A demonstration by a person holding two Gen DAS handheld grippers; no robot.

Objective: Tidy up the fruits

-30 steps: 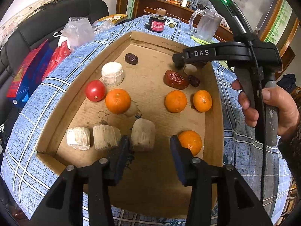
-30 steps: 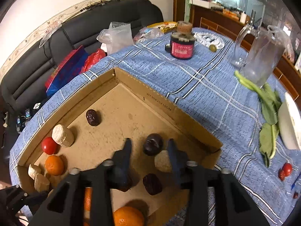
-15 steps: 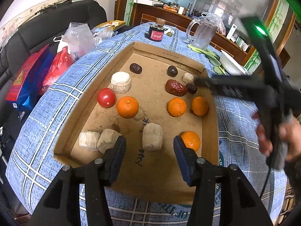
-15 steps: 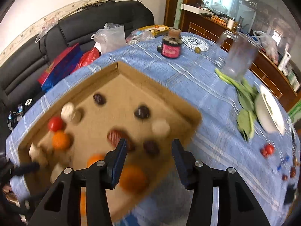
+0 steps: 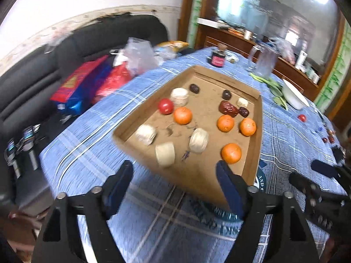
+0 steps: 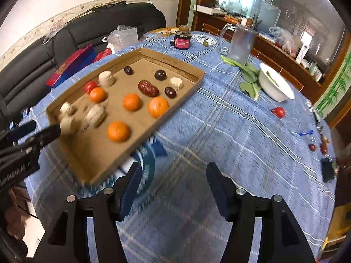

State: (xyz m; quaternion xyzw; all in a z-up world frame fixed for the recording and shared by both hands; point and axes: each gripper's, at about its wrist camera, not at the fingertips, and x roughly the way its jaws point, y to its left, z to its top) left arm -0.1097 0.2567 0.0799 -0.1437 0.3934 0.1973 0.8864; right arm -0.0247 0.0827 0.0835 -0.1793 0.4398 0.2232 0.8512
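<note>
- Left claw [image 5: 174, 184] opening, empty, above near tray edge.
- Right claw [image 6: 172, 186] opening, empty, over bare desk [image 6: 241, 131].
- Fruit sits in cardboard tray [image 6: 188, 70]; stray tomato [image 6: 278, 112] likely next, though blurred.
- Approach wide, close gently.

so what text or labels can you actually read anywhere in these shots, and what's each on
No text can be read with certainty.
Dark red jar: its label has print, too small to read.
Blue tablecloth: white lettering round a dark emblem beside the cardboard tray, blurred and partly covered.
Left gripper: white lettering on its body, motion-blurred.
Tray's far wall: a faint printed line, too small.
</note>
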